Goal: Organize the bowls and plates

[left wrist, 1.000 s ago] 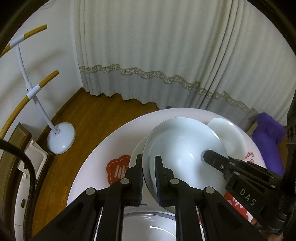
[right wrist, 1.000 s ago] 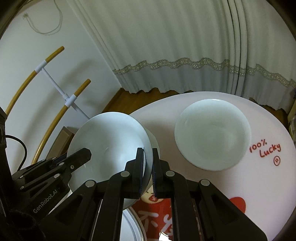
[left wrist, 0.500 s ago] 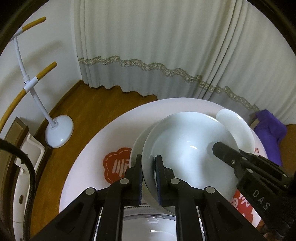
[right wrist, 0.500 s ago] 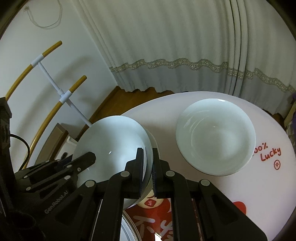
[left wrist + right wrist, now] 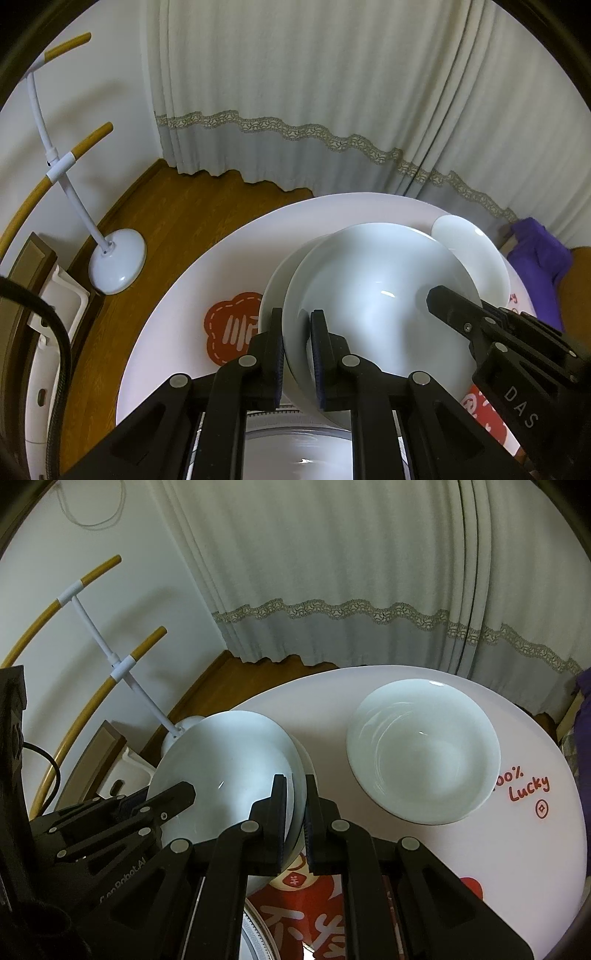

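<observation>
A white bowl [image 5: 376,302] [image 5: 225,760] hangs tilted between both grippers, just over another white dish [image 5: 271,284] whose rim shows beneath it. My left gripper [image 5: 297,321] is shut on the bowl's near left rim. In the right wrist view it reaches in from the left, one fingertip [image 5: 181,794] showing. My right gripper [image 5: 295,786] is shut on the opposite rim. Its fingertip [image 5: 443,299] lies over the bowl in the left wrist view. A second white bowl [image 5: 424,749] [image 5: 469,247] sits upright on the round white table [image 5: 207,280] [image 5: 498,856].
A plate with a patterned rim [image 5: 295,439] [image 5: 255,934] lies at the table's near edge under the grippers. A white floor stand with wooden arms [image 5: 118,266] [image 5: 122,672] stands left of the table on the wood floor. Curtains hang behind. Purple cloth [image 5: 539,254] is far right.
The held bowl has sunk toward the dish beneath it, and the left gripper moved down and forward with it. Both grippers stay clamped on the rims.
</observation>
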`<state>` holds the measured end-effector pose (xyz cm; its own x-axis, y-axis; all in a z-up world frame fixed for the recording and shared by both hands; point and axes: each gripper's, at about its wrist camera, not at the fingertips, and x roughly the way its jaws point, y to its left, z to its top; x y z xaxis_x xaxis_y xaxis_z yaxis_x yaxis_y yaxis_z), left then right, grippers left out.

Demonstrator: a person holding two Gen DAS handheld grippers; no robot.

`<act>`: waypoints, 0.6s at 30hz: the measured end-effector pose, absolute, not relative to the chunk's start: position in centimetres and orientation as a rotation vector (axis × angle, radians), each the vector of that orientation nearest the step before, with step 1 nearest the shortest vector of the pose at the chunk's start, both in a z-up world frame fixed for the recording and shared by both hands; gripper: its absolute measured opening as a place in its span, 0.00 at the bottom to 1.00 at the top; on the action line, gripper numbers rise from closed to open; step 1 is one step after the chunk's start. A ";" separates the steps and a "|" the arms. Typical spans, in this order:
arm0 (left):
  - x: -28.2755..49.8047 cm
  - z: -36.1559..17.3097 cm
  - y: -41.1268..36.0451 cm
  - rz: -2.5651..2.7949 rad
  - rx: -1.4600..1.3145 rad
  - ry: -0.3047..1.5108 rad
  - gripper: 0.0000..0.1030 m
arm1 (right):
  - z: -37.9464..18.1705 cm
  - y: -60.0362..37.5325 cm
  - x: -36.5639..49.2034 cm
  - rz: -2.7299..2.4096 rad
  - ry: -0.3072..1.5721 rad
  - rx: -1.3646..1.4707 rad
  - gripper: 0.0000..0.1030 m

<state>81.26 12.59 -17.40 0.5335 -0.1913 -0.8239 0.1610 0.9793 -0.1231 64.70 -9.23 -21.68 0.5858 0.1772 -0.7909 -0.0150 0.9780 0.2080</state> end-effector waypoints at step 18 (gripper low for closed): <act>80.1 -17.5 11.6 -0.209 -0.020 0.972 0.10 | -21.4 -8.6 64.0 0.090 0.939 0.153 0.10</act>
<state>80.15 11.60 -17.47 0.5449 -0.1851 -0.8178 0.1673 0.9797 -0.1103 64.01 -8.58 -21.43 0.5879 0.1437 -0.7961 -0.0103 0.9853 0.1703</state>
